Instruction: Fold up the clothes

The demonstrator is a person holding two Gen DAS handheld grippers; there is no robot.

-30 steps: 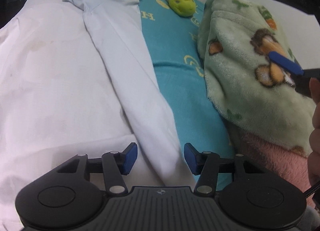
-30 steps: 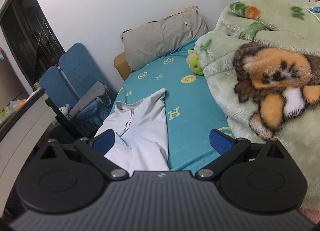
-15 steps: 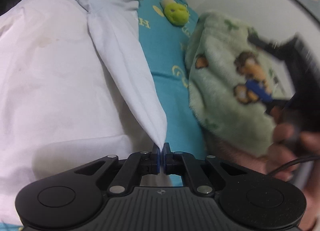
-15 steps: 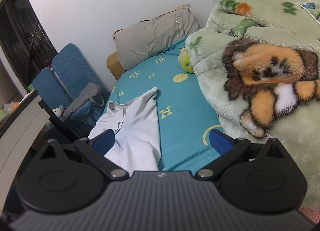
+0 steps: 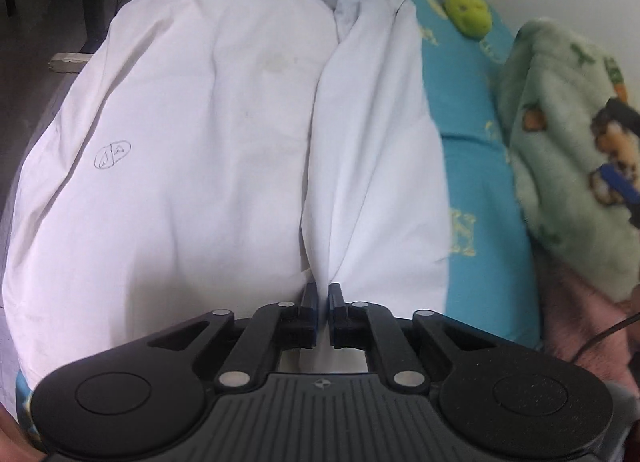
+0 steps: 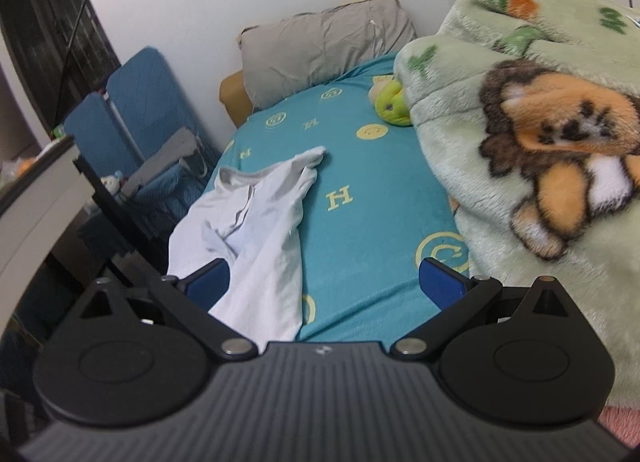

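A white collared shirt (image 5: 200, 142) lies spread along the left side of the teal bed sheet (image 5: 472, 110), collar at the far end. My left gripper (image 5: 323, 296) pinches the shirt's near right edge. The cloth bunches to a point between its blue pads, and the jaws are opening slightly. The pulled panel lies folded over the shirt's right part. In the right wrist view the shirt (image 6: 264, 214) lies ahead and left. My right gripper (image 6: 324, 282) hovers open above the sheet with nothing between its fingers.
A green fleece blanket (image 6: 520, 142) with a lion print is piled along the bed's right side, with pink fabric (image 5: 580, 322) below it. A green plush toy (image 6: 394, 106) and a grey pillow (image 6: 320, 50) are at the head. Blue folded panels (image 6: 132, 110) stand left of the bed.
My left gripper went from open to shut on the shirt's right edge and carried it left over the shirt's body. The right gripper stayed open and shifted only a little.
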